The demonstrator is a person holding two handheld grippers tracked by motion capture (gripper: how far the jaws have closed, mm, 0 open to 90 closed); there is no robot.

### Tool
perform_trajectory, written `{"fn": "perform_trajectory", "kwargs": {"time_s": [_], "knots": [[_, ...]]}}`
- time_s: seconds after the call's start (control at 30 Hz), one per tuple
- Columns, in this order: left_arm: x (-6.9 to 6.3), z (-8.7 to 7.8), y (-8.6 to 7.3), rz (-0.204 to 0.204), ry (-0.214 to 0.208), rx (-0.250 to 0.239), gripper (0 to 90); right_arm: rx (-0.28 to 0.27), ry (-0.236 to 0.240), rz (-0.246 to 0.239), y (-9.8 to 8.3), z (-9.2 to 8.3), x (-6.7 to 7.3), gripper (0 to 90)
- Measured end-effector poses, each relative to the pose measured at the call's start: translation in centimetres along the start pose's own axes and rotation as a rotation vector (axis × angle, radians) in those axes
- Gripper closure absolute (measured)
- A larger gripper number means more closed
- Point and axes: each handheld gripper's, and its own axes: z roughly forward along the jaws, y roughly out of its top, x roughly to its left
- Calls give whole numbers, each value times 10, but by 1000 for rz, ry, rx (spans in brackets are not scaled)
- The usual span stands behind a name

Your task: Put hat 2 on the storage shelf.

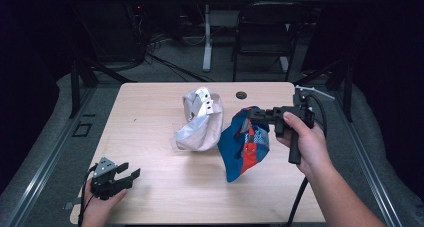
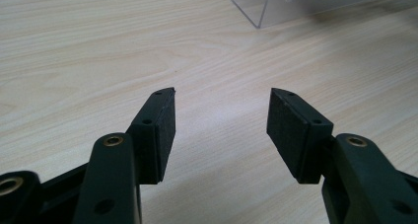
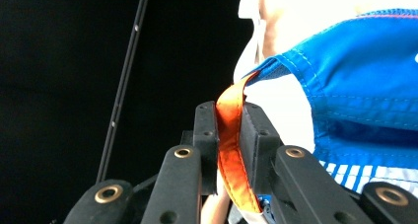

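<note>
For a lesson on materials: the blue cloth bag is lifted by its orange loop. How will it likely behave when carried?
The blue cloth bag looks floppy: it sags in folds below the right claw. It is probably light, since the thin orange loop alone holds it up. Hanging from that one point, it may swing or twist when moved.

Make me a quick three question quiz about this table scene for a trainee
1. True or false: the right gripper is clamped on an orange strap.
2. What do the left gripper's jaws hold? A) a cap B) nothing C) a cable
3. What colour is the cap lying on the table beside the blue cap?

Key: 1 true; 2 B; 3 white.
</note>
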Motion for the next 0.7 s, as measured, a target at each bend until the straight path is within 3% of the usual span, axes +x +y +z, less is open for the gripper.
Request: {"fn": "perform_trajectory", "kwargs": {"time_s": [0.37, 0.53, 0.7], "knots": [[0, 0, 0, 5, 3, 0, 450, -85, -7, 3, 27, -12, 11, 785], [0, 0, 0, 4, 0, 5, 451, -154, -27, 4, 45, -17, 19, 785], [1, 0, 0, 5, 1, 3, 451, -187, -51, 1, 58, -18, 22, 785]]}}
